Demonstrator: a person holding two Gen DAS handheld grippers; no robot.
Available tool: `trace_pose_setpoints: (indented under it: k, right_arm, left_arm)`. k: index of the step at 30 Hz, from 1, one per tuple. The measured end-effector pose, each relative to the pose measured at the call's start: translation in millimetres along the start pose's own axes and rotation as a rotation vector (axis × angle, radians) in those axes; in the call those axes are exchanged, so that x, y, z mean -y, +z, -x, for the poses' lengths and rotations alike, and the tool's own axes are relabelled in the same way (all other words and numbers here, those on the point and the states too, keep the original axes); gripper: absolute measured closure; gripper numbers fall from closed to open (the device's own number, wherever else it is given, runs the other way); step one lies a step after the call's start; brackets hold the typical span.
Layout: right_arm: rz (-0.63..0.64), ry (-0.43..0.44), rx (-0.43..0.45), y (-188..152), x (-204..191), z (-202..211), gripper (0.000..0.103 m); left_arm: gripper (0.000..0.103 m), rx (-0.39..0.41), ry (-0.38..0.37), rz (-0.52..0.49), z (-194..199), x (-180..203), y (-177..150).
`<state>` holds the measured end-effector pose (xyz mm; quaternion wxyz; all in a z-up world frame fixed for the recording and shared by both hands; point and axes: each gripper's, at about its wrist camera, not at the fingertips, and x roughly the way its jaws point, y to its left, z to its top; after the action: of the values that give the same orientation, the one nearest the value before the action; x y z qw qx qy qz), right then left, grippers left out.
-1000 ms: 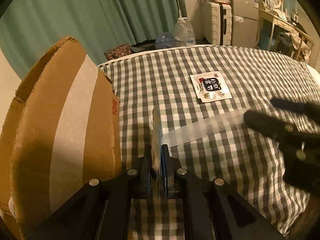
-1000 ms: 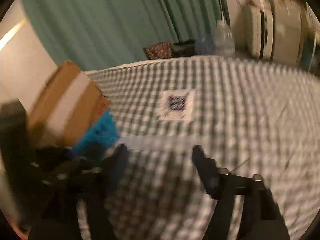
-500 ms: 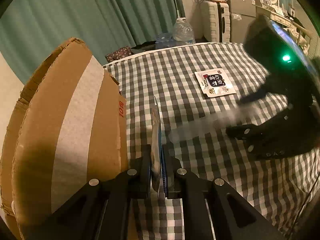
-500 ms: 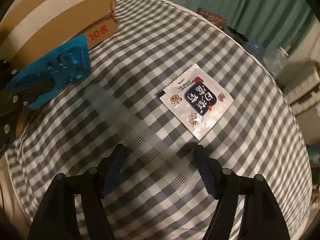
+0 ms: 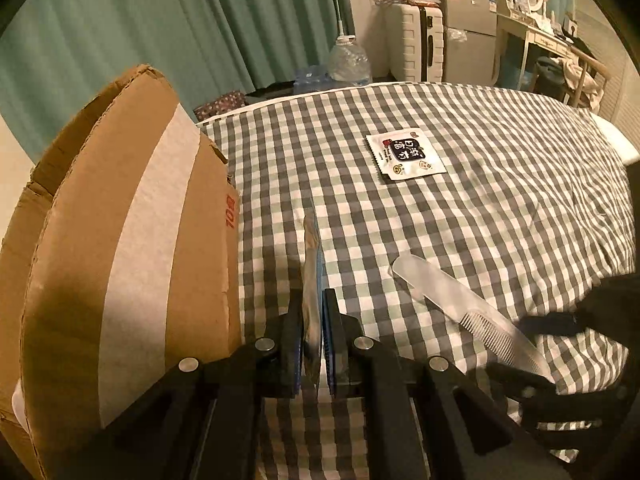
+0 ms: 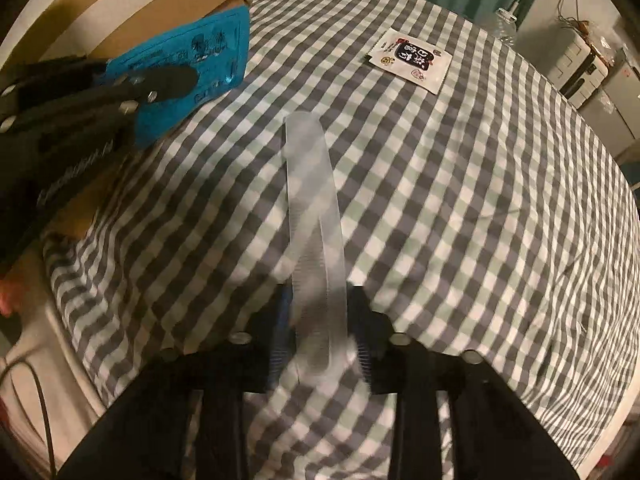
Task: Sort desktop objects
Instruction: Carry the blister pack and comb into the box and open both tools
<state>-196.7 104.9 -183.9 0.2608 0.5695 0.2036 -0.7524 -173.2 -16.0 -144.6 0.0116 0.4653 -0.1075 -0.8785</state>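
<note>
My left gripper [image 5: 311, 320] is shut on a flat blue packet [image 5: 312, 264], seen edge-on in the left wrist view and face-on in the right wrist view [image 6: 188, 68], held beside the cardboard box [image 5: 132, 248]. My right gripper [image 6: 320, 320] is closed around the toothed end of a clear plastic comb [image 6: 312, 200], which lies across the checked cloth; the comb also shows in the left wrist view [image 5: 460, 308]. A white snack sachet [image 5: 406, 156] lies farther out on the cloth, also in the right wrist view [image 6: 408, 58].
The cardboard box [image 6: 132, 12] stands at the left edge of the checked bed cover [image 5: 500, 220]. Beyond it are teal curtains [image 5: 180, 32], a water bottle [image 5: 348, 64], a white suitcase [image 5: 412, 46] and a desk [image 5: 540, 40].
My right gripper has come down over the comb and closed its fingers around the toothed end. My left gripper has kept the blue packet by the box.
</note>
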Motion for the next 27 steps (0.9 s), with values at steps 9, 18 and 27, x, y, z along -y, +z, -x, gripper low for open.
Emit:
trace_pose_setpoints:
  k: [9, 18, 27]
  right_arm:
    - [-0.269, 0.162, 0.083, 21, 41, -4, 0.077]
    - [-0.505, 0.286, 0.234, -24, 66, 60, 0.076]
    - [-0.464, 0.290, 0.357, -38, 33, 152, 0.076]
  left_arm:
    - [0.095, 0.075, -0.088, -0.003, 19, 1, 7]
    - [0.095, 0.144, -0.171, 0.026, 69, -1, 24]
    - [0.095, 0.252, -0.143, 0.064, 152, -32, 40]
